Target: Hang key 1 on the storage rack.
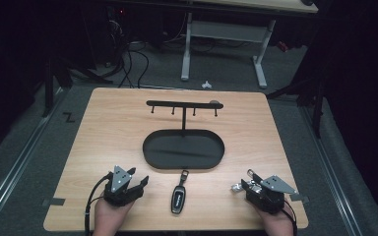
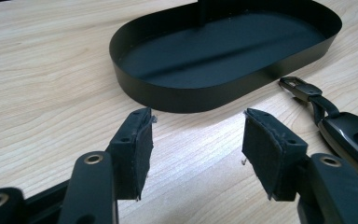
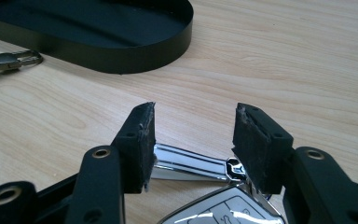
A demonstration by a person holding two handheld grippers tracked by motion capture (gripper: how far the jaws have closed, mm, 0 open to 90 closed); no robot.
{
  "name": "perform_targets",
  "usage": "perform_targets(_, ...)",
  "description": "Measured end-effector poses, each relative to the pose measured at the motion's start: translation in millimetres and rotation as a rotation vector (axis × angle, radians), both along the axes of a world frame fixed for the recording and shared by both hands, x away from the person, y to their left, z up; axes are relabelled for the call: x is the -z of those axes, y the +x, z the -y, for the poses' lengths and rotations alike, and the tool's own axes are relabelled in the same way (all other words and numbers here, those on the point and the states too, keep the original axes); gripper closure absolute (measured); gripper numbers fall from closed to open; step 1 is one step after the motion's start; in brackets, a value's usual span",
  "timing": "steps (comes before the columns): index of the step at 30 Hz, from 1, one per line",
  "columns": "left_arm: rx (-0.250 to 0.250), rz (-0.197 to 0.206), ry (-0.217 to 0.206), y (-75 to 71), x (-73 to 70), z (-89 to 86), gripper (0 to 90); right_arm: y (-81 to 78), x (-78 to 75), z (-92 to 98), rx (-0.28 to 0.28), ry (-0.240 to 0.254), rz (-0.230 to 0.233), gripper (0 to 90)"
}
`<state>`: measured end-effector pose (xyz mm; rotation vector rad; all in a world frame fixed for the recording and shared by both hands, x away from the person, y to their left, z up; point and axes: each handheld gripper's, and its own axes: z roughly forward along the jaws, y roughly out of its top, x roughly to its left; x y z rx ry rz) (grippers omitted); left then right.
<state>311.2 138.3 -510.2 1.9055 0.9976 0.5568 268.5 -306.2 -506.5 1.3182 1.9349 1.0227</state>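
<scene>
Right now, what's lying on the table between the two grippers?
A dark car key fob with a metal clasp lies on the table between the left gripper and right gripper, clearest in the high view.

A wooden table [image 1: 103,128] stands on a grey floor [image 1: 39,147]. Beyond its far edge stands the white frame of a second table [image 1: 224,37]. Dark cables [image 1: 128,61] trail over the floor at the far left, and a small white object [image 1: 206,84] lies near that frame.
</scene>
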Motion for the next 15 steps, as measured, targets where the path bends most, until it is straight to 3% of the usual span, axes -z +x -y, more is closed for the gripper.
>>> perform_targets(7,0.001,-0.007,-0.010,1.2,0.9,5.3,44.1,-3.5,-3.0,7.6,-0.002,0.052,-0.009,48.9)
perform_targets(15,0.067,-0.006,0.025,-5.6,-0.1,16.5,56.1,-2.7,-2.5,6.6,-0.019,0.054,-0.019,50.3)
